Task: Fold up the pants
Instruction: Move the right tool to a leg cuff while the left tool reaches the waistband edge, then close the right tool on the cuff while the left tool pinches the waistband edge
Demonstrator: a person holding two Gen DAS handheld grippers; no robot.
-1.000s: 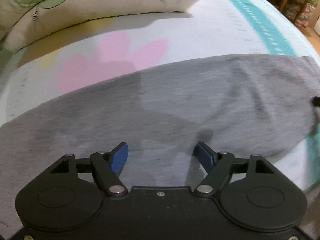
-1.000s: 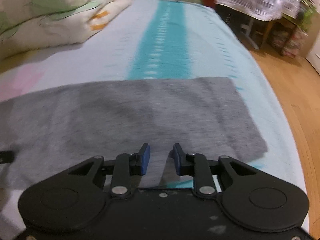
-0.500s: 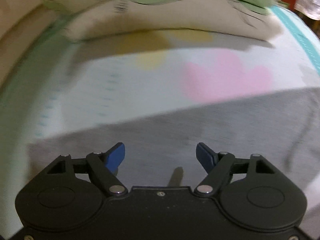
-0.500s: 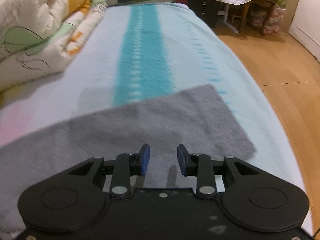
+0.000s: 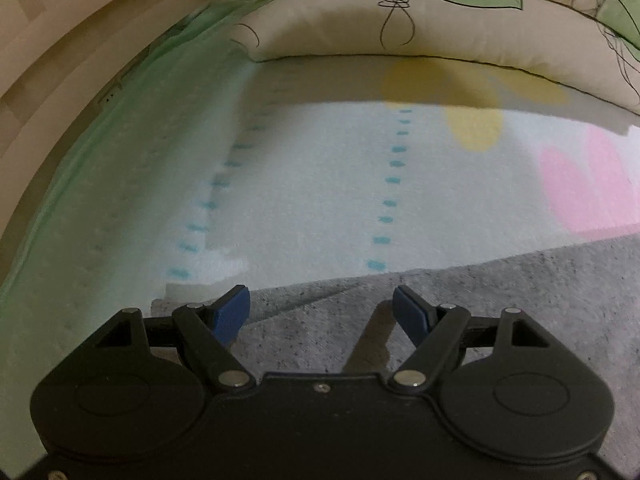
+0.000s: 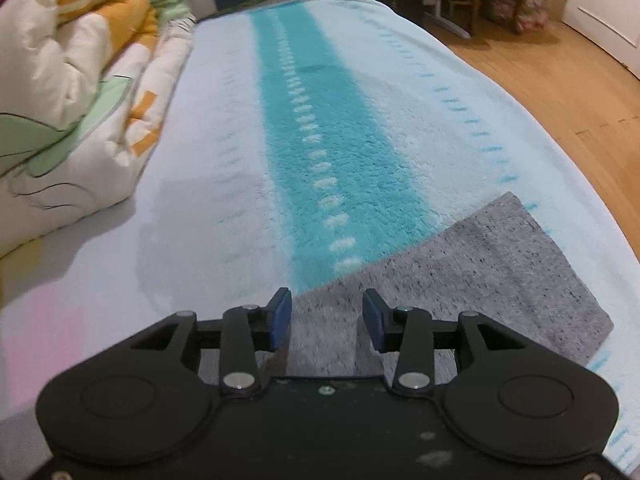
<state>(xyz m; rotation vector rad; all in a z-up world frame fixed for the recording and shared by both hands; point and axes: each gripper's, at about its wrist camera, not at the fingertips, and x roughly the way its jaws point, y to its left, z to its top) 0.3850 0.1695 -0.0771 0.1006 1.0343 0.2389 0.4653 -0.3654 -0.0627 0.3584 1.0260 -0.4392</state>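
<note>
Grey pants (image 5: 500,304) lie flat on the bed. In the left wrist view their far edge runs from lower left to right, and one end corner lies under my left finger. My left gripper (image 5: 321,312) is open and empty just above that end. In the right wrist view the other end of the pants (image 6: 500,276) lies flat with a square corner near the bed's right side. My right gripper (image 6: 327,319) is open and empty above the pants' far edge.
The bed sheet (image 6: 332,152) is pale with a teal stripe. A folded floral quilt (image 6: 68,112) lies along the far side and also shows in the left wrist view (image 5: 400,20). A wooden headboard (image 5: 60,40) is at left. Wooden floor (image 6: 560,92) lies right of the bed.
My left gripper has swung left along the pants to their end near the headboard. My right gripper has swung right toward the other end and its jaws have opened wider.
</note>
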